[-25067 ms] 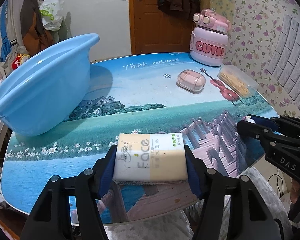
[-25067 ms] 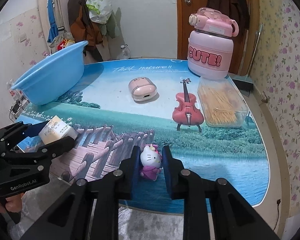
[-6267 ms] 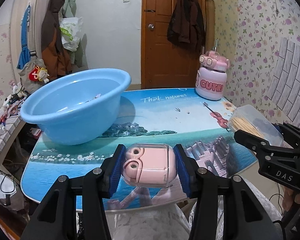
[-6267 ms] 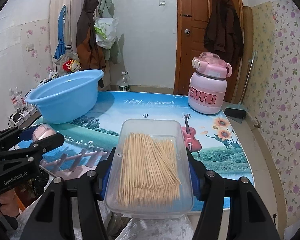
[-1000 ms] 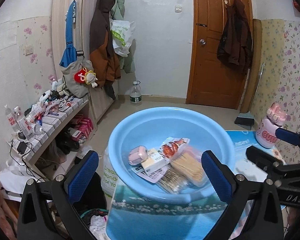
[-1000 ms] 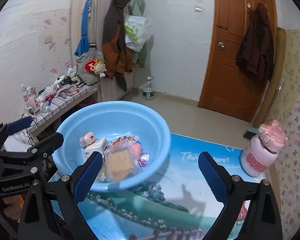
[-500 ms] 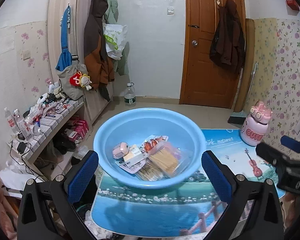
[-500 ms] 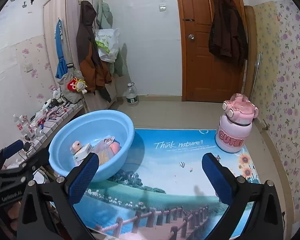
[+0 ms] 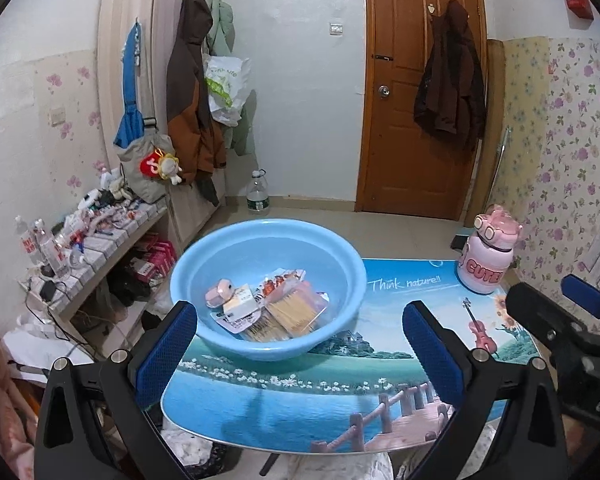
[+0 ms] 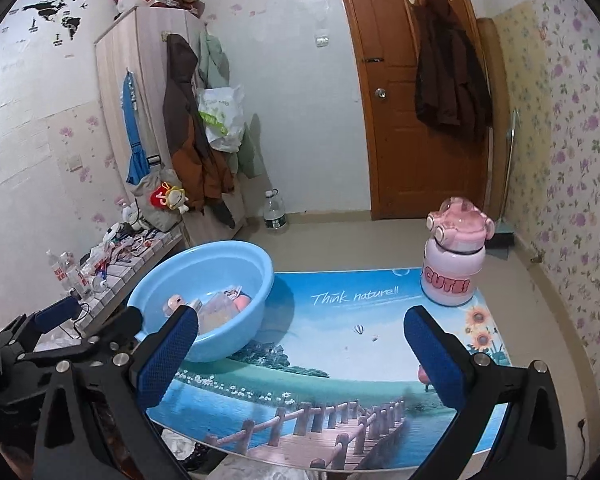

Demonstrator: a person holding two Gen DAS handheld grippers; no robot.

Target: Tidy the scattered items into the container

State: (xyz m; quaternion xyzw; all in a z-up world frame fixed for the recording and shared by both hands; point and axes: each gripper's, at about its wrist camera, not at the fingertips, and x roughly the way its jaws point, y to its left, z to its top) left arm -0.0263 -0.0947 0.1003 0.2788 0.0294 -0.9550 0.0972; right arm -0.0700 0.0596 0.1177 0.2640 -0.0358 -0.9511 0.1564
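Observation:
The light blue basin (image 9: 340,256) stands at the table's left end. In it lie the pink earbud case (image 9: 219,292), the tissue pack (image 9: 241,305), the clear toothpick box (image 9: 296,312) and a snack packet (image 9: 278,282). The basin (image 10: 172,276) also shows in the right wrist view. My left gripper (image 9: 300,354) is open and empty, held high and back from the table's near edge. My right gripper (image 10: 300,356) is open and empty, above the near edge. The red violin ornament (image 9: 480,334) stands on the table at the right.
A pink "CUTE!" bottle (image 10: 454,262) stands at the table's far right corner. The picture-printed table (image 10: 340,344) fills the lower view. A cluttered low shelf (image 9: 80,240) and hanging coats (image 9: 192,92) are on the left; a brown door (image 9: 420,120) is behind.
Both grippers have pulled up and back from the basin, staying open. The basin now looks smaller and farther, and more of the table shows.

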